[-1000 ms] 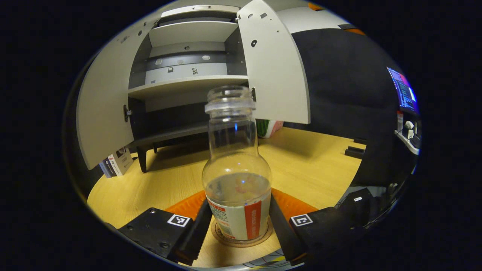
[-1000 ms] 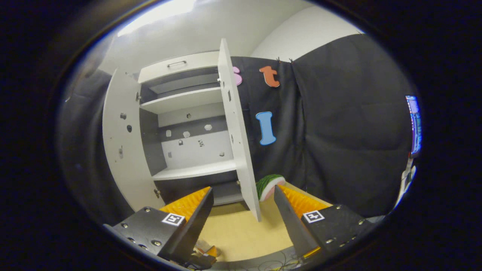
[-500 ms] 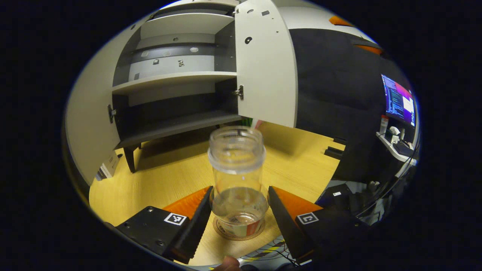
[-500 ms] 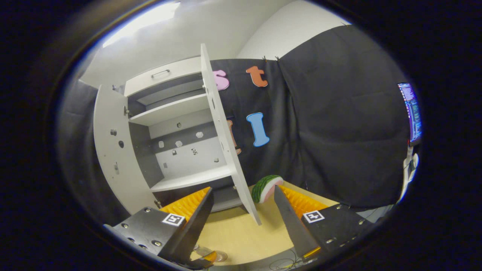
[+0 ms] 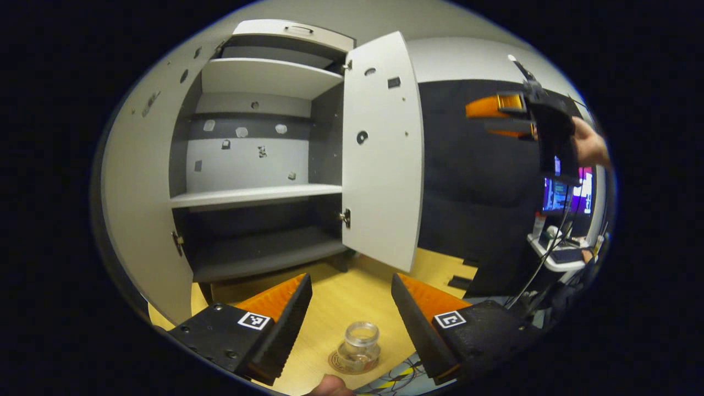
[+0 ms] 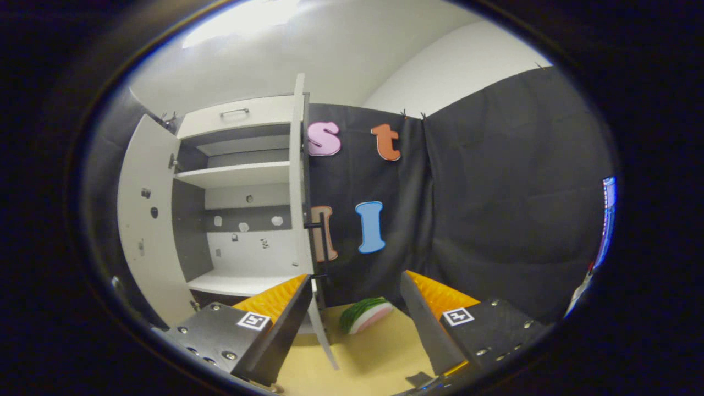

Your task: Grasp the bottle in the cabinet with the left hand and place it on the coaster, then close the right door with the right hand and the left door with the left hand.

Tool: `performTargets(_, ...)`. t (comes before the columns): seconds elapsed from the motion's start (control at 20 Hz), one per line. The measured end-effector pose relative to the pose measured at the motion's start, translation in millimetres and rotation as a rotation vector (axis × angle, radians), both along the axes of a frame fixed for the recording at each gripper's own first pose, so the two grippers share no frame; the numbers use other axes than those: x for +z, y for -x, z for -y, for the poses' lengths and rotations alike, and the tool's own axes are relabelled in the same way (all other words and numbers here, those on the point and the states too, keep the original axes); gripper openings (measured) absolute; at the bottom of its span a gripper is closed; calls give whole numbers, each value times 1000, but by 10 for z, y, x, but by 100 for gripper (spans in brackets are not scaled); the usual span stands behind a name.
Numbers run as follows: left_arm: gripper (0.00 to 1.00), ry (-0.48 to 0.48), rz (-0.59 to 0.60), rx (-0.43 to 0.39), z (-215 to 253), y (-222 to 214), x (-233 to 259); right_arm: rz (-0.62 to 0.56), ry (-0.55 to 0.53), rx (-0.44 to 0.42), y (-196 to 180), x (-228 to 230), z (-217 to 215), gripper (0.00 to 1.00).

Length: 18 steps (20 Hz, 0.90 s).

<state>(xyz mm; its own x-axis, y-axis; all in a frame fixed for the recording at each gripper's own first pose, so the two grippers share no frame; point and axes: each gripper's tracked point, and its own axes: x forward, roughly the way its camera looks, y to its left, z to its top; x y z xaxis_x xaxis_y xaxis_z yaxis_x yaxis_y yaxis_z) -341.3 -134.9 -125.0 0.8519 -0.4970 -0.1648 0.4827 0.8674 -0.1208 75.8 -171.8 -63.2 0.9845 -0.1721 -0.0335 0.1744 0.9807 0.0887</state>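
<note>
Wood table (image 5: pixel 335 308), bottle (image 5: pixel 360 347) on coaster (image 5: pixel 336 363), btwn open jaws, well below.

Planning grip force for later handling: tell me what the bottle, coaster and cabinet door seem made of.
Bottle: clear, glossy plastic or glass; the table shows through it.
Coaster: likely cork or card; thin, matte, tan disc.
Right door: probably laminated board; smooth, matte, pale grey, with drilled holes and a metal hinge.

A recording booth: black cloth wall (image 6: pixel 495 192), white cabinet (image 5: pixel 258 159) on wooden table (image 5: pixel 341 308), monitor (image 5: pixel 564 192) nearby.
</note>
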Motion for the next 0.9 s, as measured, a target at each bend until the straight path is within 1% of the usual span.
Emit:
performTargets(0.1,93,61,36,40,-160,-112,370,-27,20,-21,-222,-53,221,98)
performTargets(0.15,93,105,66,61,-235,-161,567,-30,31,-20,-334,-64,305,98)
performTargets(0.2,93,127,74,89,-341,-206,713,-24,37,-11,-441,-68,334,98)
performTargets(0.25,94,130,75,101,-450,-224,761,-4,33,27,-564,-48,322,98)
performTargets(0.3,91,122,83,119,-561,-228,818,17,23,84,-671,-17,268,98)
performTargets(0.35,96,109,84,130,-687,-235,890,42,23,135,-797,17,192,98)
performTargets(0.4,96,95,96,140,-800,-231,965,56,32,162,-940,24,180,98)
performTargets(0.5,95,77,123,141,-986,-199,1123,61,47,148,-1195,9,299,98)
performTargets(0.55,95,74,136,142,-1082,-167,1195,54,38,131,-1304,-5,342,98)
performTargets(0.6,96,70,137,136,-1153,-120,1238,49,23,133,-1373,-19,311,98)
performTargets(0.65,96,67,139,119,-1204,-54,1250,40,8,149,-1446,-30,241,93)
performTargets(0.7,96,60,143,102,-1256,14,1270,40,4,174,-1504,-39,129,98)
performTargets(0.75,96,52,155,92,-1337,69,1294,37,16,202,-1501,-40,28,98)
performTargets(0.8,96,46,175,89,-1420,116,1324,60,29,215,-1556,12,8,100)
performTargets(0.85,96,46,197,95,-1502,136,1362,49,31,205,-1510,5,-11,87)
performTargets(0.9,96,49,209,105,-1586,148,1374,45,25,204,-1530,11,-17,89)
